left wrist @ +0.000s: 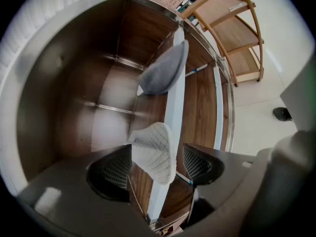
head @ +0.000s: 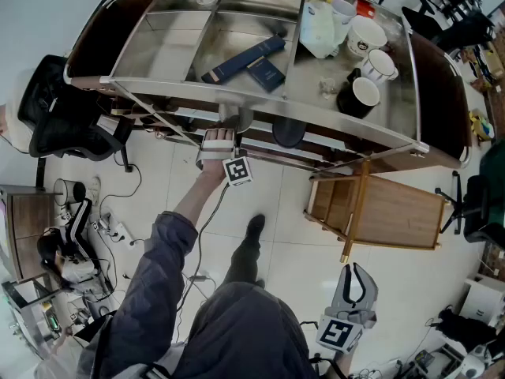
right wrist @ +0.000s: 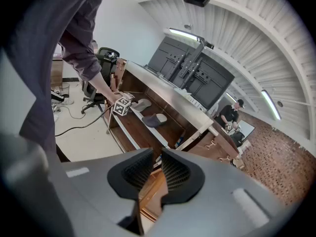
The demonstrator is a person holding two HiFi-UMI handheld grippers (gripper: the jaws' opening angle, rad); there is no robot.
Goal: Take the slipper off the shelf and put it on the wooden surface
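A white quilted slipper stands on the wooden shelf under the steel counter, with a grey slipper further along. My left gripper reaches into the shelf, its jaws wide open on either side of the white slipper, and the pads are not pressing it. In the head view the left gripper is at the shelf edge below the white slipper. My right gripper hangs low at the lower right, jaws shut on nothing. The wooden rack stands on the floor to the right.
The steel counter top carries blue boxes, mugs and a bag. A black office chair stands at the left, with cables on the floor. The person's foot is near the shelf.
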